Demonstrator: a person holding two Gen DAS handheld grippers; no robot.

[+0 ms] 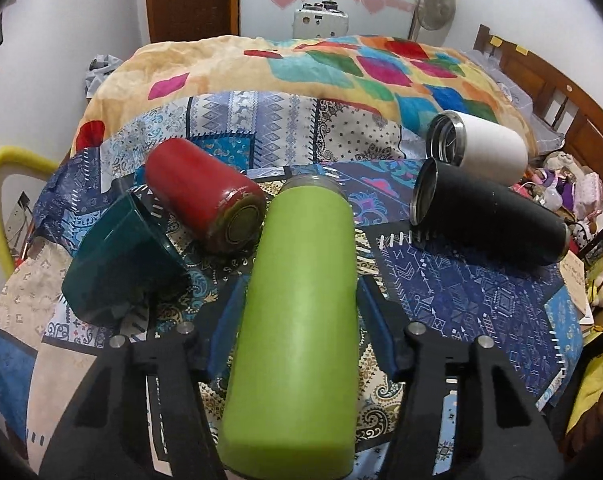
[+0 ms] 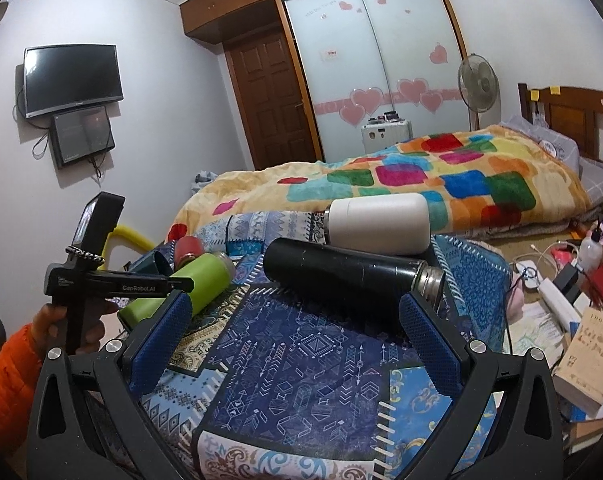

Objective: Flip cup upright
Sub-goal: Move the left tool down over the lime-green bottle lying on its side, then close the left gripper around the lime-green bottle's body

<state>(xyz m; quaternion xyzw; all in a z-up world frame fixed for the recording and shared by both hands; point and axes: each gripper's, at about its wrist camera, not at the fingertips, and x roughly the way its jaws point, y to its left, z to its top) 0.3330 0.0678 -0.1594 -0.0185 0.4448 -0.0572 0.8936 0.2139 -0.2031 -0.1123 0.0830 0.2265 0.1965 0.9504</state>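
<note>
The green cup is lying on its side on the patterned cloth, clasped between the blue pads of the left gripper. It is crowded by a red cup and a teal cup; a black cup and a white cup lie apart. The right gripper is spread wide, holding nothing. The green cup's base is cut off.

The green flask has a smooth matt coat; the black flask is matt with a bare steel neck. The red cup is glossy – its base dull metal. The patchwork cloth is printed cotton-like fabric – the gripper pads textured blue rubber.
</note>
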